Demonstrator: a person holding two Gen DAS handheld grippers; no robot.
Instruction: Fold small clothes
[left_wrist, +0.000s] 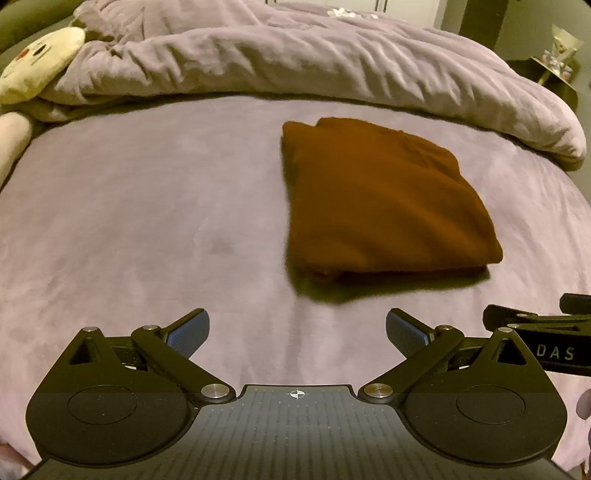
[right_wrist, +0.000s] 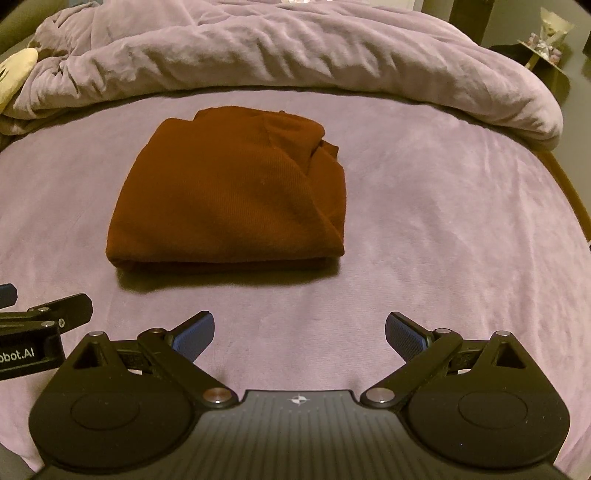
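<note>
Two claws, left claw (left_wrist: 297, 332) and right claw (right_wrist: 299, 334), both spread, empty; one folded brown garment (right_wrist: 229, 195) on bedsheet (right_wrist: 443, 221).

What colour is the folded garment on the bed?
Dark reddish brown garment, plain; clearest in the right wrist view.

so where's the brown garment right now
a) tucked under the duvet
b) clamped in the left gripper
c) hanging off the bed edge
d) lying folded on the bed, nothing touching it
d: the brown garment lies as a folded bundle on the bed sheet, with the left gripper and right gripper both open and short of it.
</note>
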